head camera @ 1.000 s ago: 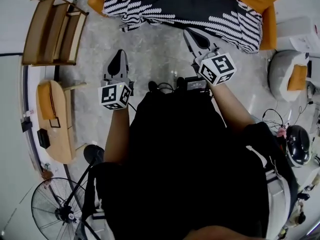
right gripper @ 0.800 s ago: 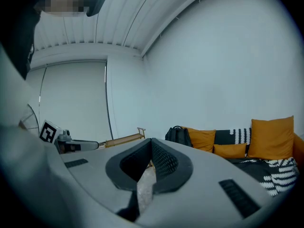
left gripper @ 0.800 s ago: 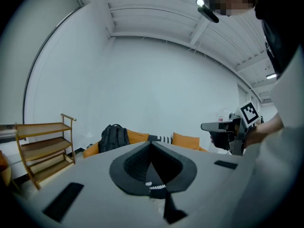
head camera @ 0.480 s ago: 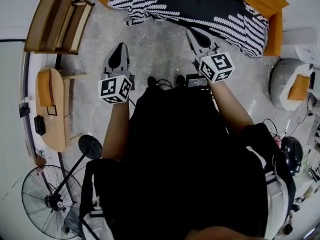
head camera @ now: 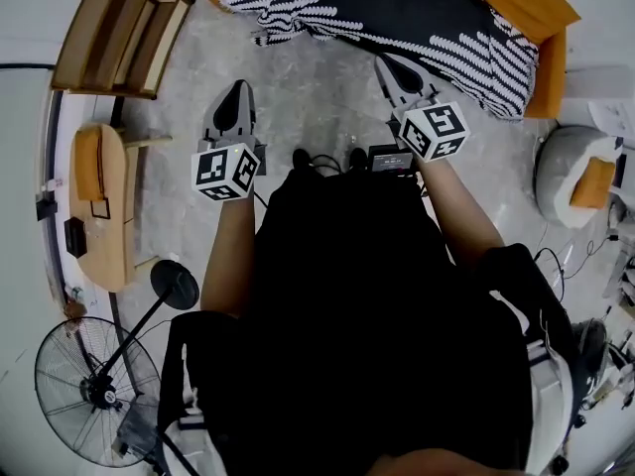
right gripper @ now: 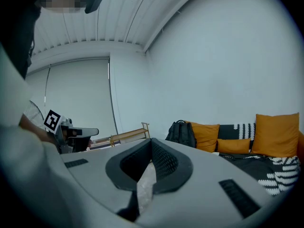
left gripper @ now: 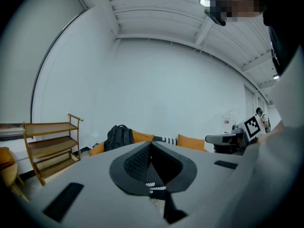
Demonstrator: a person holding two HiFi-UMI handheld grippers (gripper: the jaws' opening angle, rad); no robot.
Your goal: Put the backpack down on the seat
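The black backpack [left gripper: 118, 137] stands upright on the left end of the orange sofa [left gripper: 190, 142], leaning on its back; the right gripper view shows the backpack [right gripper: 181, 133] beside orange cushions [right gripper: 207, 136]. Both grippers are held out at waist height over the grey floor, well short of the sofa [head camera: 541, 38]. My left gripper [head camera: 237, 87] is shut and empty, its tips pressed together [left gripper: 151, 144]. My right gripper [head camera: 383, 61] is also shut with nothing in it, and its tips [right gripper: 152, 141] point towards the sofa. In the head view the backpack is not distinguishable.
A black-and-white patterned blanket [head camera: 397, 18] covers the sofa seat. A wooden shelf rack [head camera: 109, 28] and a wooden chair [head camera: 99, 206] stand at the left, a floor fan [head camera: 89, 390] and a round-based stand [head camera: 174, 286] behind. A grey seat [head camera: 571, 172] is at the right.
The head view has shifted a little, so the sofa and shelf sit higher in the frame. Both grippers keep their place in front of the person, still shut.
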